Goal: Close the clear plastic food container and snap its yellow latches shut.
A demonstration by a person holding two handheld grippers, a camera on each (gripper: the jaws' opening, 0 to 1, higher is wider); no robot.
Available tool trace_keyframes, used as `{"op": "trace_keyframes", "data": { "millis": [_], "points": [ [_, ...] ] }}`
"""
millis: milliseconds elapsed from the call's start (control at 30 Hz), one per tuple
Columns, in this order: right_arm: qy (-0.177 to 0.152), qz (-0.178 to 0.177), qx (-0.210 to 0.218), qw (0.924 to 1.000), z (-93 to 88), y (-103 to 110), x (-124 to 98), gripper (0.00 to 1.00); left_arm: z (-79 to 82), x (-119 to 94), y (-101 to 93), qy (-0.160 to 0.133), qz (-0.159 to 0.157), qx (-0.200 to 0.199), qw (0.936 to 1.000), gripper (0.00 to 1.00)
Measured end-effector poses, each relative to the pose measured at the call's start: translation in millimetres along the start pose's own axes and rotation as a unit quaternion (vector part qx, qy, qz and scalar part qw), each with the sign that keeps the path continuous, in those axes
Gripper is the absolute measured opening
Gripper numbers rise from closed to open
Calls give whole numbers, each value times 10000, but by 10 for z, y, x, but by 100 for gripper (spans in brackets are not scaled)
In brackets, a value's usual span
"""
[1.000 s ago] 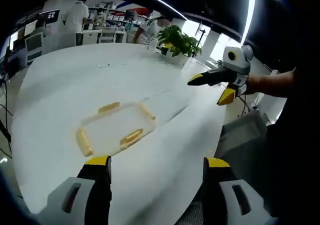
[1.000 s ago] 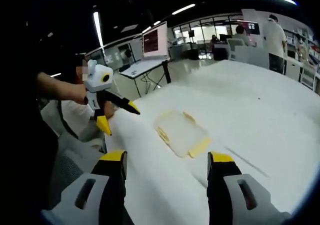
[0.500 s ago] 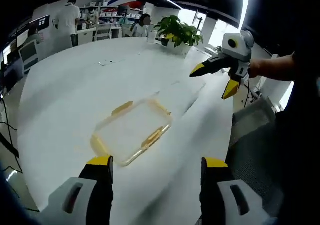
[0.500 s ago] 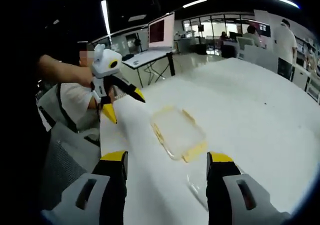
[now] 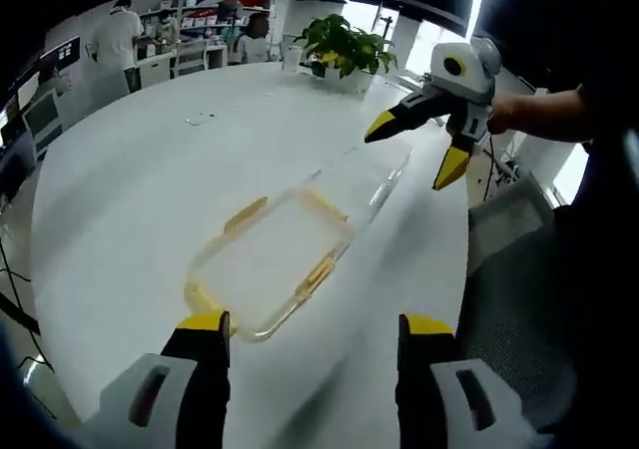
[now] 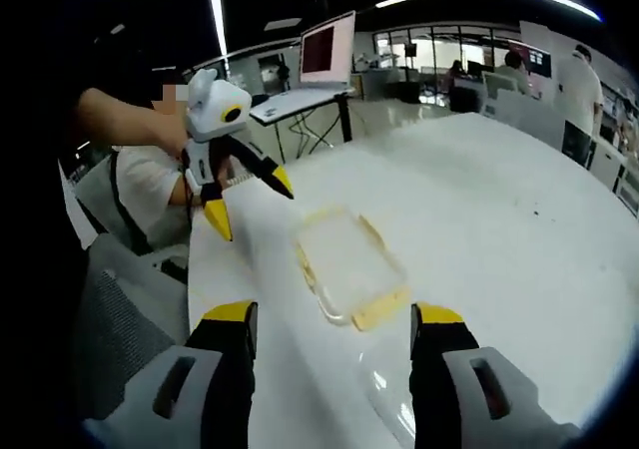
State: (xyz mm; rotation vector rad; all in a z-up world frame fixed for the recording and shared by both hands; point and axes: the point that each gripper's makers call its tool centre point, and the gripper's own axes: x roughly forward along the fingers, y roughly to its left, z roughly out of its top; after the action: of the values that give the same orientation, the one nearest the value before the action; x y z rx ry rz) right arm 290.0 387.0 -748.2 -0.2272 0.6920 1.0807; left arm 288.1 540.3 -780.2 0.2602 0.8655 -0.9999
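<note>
Overhead, so to speak, the left gripper view looks down across a large white table (image 5: 130,190) from its near edge. At far left and beyond the table, people stand by shelves and desks, too small to make out in detail. On the table, just ahead of the left gripper (image 5: 312,321), lies the clear plastic food container (image 5: 268,257), lying flat, with yellow latches (image 5: 245,213) along its sides; whether the latches are snapped down cannot be told. The left gripper's yellow-tipped jaws stand well apart above the table edge, holding nothing, and the container sits just beyond and slightly left of the gap between them. Further right, a clear, glassy piece (image 5: 371,175) lies on the table just past the container's far corner, too blurred to identify. A potted green plant (image 5: 339,48) stands at the table's far side. At the right, the right gripper (image 5: 414,150) hovers above the table, jaws spread and empty, held by a hand (image 5: 504,118). In the right gripper view, the left gripper (image 6: 250,202) appears at left, open in the air, near the container (image 6: 344,264). The right gripper's own jaws (image 6: 329,319) rise apart below it, touching nothing. An open laptop (image 6: 327,50) sits on a desk behind.
</note>
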Motion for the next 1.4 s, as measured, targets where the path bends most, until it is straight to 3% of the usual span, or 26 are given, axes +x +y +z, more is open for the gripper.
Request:
{"op": "trace_keyframes", "data": {
  "millis": [667, 767, 833, 1033, 1400],
  "points": [
    [381, 75, -371, 9986, -2, -77, 181, 60, 45, 88, 316, 507, 172, 902, 9945, 59],
    [449, 74, -364, 9983, -15, -105, 201, 59, -7, 111, 366, 653, 134, 697, 9953, 59],
    [440, 73, -345, 9984, -5, -114, 205, 59, -26, 103, 431, 769, 217, 949, 9923, 58],
    [551, 82, -384, 9977, -10, -174, 285, 59, -53, 156, 577, 896, 201, 998, 9908, 55],
    [973, 139, -770, 9922, -77, -221, 415, 57, -88, 274, 693, 1254, 166, 1546, 9798, 52]
  ]
}}
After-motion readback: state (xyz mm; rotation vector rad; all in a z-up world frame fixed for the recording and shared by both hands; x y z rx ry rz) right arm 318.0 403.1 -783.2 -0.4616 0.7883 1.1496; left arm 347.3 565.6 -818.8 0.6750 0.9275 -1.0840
